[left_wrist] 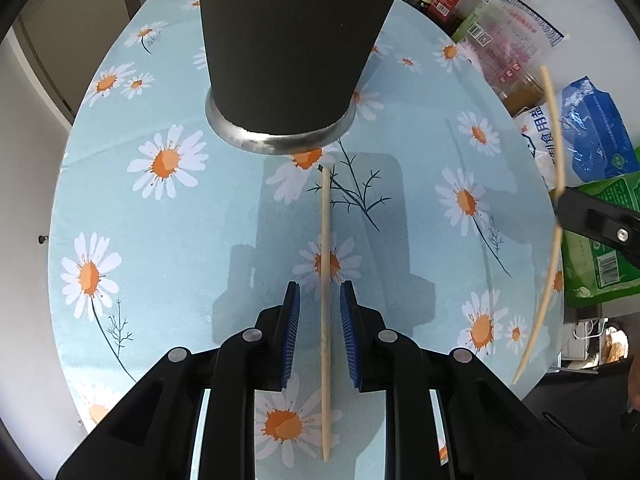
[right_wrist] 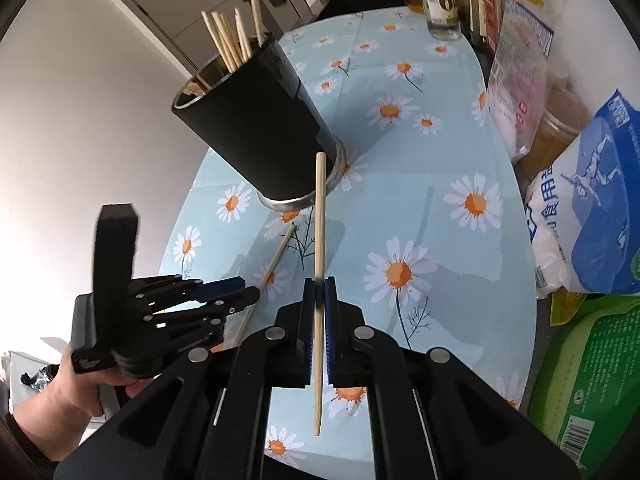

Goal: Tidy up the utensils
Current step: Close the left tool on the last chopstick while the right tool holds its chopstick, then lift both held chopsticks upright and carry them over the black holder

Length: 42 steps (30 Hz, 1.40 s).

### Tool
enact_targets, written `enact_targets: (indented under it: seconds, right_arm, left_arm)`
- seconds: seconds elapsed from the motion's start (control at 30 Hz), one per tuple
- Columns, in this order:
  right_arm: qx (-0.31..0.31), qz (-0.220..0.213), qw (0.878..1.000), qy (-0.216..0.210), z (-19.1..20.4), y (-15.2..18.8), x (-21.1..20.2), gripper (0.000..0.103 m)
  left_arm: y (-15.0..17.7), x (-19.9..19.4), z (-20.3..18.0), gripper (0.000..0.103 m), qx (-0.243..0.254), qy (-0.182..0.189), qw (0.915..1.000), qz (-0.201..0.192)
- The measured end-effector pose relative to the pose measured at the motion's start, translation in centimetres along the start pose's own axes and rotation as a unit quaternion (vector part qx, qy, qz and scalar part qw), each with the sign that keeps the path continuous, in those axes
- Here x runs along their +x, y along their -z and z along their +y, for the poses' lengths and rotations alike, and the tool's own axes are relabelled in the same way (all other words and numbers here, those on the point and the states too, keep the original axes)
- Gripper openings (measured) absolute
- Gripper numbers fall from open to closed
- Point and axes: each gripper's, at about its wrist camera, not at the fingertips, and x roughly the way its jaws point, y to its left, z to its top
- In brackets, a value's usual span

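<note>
Right gripper (right_wrist: 319,294) is clamping fully down on a wooden chopstick (right_wrist: 319,280), pads pinching it near mid-length, stick lifted off the table and running straight out ahead of the jaws toward the black cup (right_wrist: 260,128). Left gripper (left_wrist: 319,300) is pointing steeply down with jaws only slightly parted, straddling a second chopstick (left_wrist: 326,280) that is lying flat on the daisy tablecloth (left_wrist: 160,220); pads are sitting either side of it, not pressing it as far as I can tell. Both sticks are looking light, thin, rigid, smooth wood: likely to pivot or slip in the pads if pinched off centre, so mid-length is the sensible hold, which both grippers are about on. The flat one is giving little height to bite on, so I'd judge the pads must go right down to the cloth. Ahead of both grippers the black cup is standing on its metal base, already holding several chopsticks (right_wrist: 236,36); its rim is above the held stick's tip, so the stick will need raising and tipping up. Off to the right of the grippers, bottles (right_wrist: 440,4), a salt bag (right_wrist: 592,208) and a green pack (right_wrist: 592,380) are crowding the table edge, close to any rightward swing. A hand (right_wrist: 80,384) is holding the left gripper's handle.
</note>
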Motion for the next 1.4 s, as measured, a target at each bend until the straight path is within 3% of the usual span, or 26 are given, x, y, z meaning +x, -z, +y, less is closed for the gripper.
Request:
enact_targets:
  seconds: [0.13,0.27,0.43,0.57,0.67,0.77,1.07,1.4]
  right_arm:
    - [-0.007,-0.01,1.0,0.005,-0.2,0.1,-0.6,0.006]
    - [-0.02,-0.031,0.999,0.015,-0.1,0.1,-1.4,0.005]
    - [-0.025,-0.036,0.999,0.014,-0.2,0.2,-1.7,0.005]
    - [-0.018,-0.032,0.999,0.006,-0.5,0.4,-1.3,0.005]
    - [-0.015,-0.032,0.999,0.001,-0.5,0.6,-1.1,0.005]
    - [-0.013,-0.031,0.999,-0.005,-0.5,0.8,-1.0,0.005]
    - [-0.025,-0.026,0.999,-0.002,0.1,1.0,-0.4,0.005]
    - [-0.043,-0.021,0.999,-0.01,0.8,0.8,0.2,0.005]
  left_arm:
    - [-0.7,0.9,-0.5,0.02,0.004,-0.013,0.9998,0.016]
    - [-1.1,1.3,-1.2,0.028,0.005,-0.018,0.9994,0.028]
    - [-1.5,2.0,-2.6,0.028,0.027,-0.043,0.9983,0.029]
    - [-1.7,2.5,-3.6,0.026,0.042,-0.061,0.9968,0.029]
    - [-1.8,2.6,-3.8,0.016,0.046,-0.075,0.9958,0.025]
    - [-1.8,2.4,-3.3,0.004,0.031,-0.063,0.9972,0.024]
    - [-1.5,2.1,-3.2,0.003,0.02,-0.046,0.9986,0.016]
    - [1.1,-0.5,-0.9,0.003,-0.011,-0.018,0.9997,-0.015]
